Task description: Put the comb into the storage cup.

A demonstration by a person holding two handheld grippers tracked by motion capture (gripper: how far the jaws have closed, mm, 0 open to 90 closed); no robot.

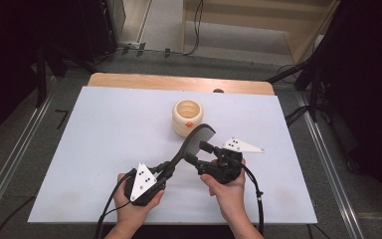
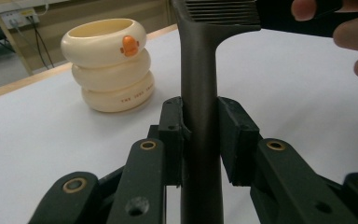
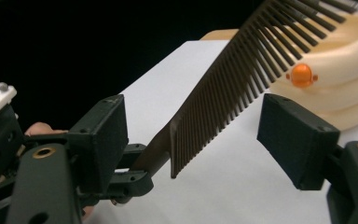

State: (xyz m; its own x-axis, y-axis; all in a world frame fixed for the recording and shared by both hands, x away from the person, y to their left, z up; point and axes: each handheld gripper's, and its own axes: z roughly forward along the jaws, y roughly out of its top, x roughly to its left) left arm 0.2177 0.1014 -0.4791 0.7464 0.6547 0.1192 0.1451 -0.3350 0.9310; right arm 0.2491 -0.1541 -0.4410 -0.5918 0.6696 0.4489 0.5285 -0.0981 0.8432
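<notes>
We clamped the long black plastic comb (image 1: 191,143) by its handle in our left tool (image 1: 165,174), teeth-end slanting up toward the cream ringed cup (image 1: 187,117); right tool (image 1: 199,153) straddled the teeth, unclenched.

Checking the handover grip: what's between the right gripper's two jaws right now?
The comb's toothed end sits between them, pads not touching it, per the right gripper view. The left gripper clamps its handle.

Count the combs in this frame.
1. A black comb is held by its handle in the left gripper, its teeth between the open jaws of the right gripper, near the cream ringed cup.
</notes>
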